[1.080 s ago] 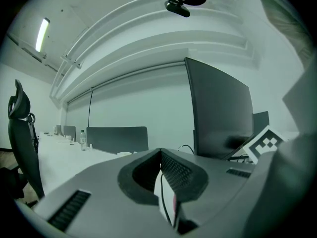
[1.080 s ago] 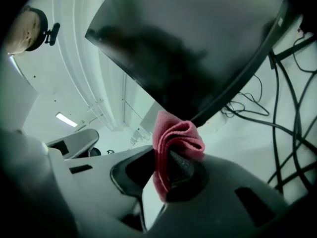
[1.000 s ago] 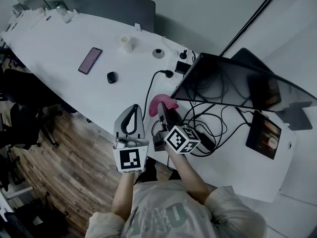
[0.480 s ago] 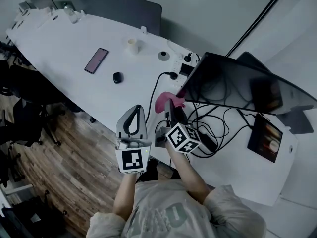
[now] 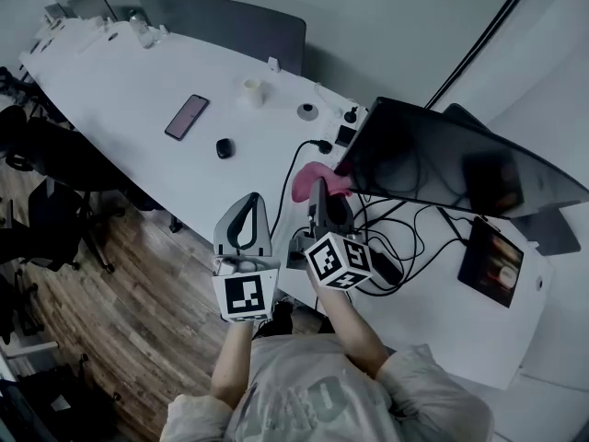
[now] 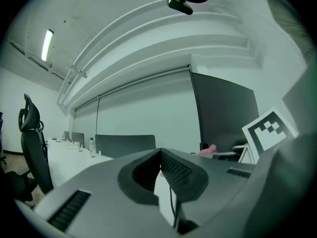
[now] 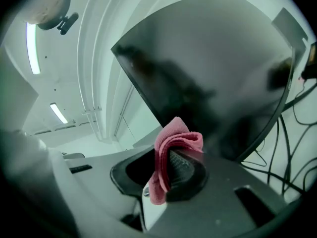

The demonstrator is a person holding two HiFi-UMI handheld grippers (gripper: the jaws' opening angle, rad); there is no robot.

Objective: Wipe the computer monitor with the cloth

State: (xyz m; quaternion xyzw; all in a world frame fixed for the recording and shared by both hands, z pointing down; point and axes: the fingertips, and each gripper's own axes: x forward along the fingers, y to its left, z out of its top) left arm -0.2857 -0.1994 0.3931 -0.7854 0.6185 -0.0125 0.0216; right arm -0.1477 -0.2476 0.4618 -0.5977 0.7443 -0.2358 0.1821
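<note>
The right tool [image 5: 317, 190] is pinching the pink cloth [image 5: 318, 180]. The right gripper view shows the fabric folded over one jaw, clamped between the pair and bunched up above their tips. The left tool [image 6: 161, 155] has its jaws pressed together with nothing between them. In the head view it hangs off the monitor's left side, over the counter [image 5: 129, 72] edge and well apart from the screen.

The monitor [image 5: 460, 168] stands tilted back on the counter, its dark screen facing the person. The cloth sits at the monitor's lower left corner, very close to the glass. The pictures do not settle whether it is touching or just short of it. In the right gripper view the screen fills the space directly behind the cloth, so the tool is aimed squarely at it.

Judged from this, the pick-up part of the task is done: the cloth is in hand and has been carried to the monitor. The wiping itself looks barely begun, if at all. The cloth is only at one corner, and the broad span of screen to the right and above it has yet to be covered.

A tangle of black cables [image 5: 405, 238] lies in front of the monitor, below the path a sweep would likely take. A phone [image 5: 187, 116] lies on the counter well to the monitor's left, clear of the work.
</note>
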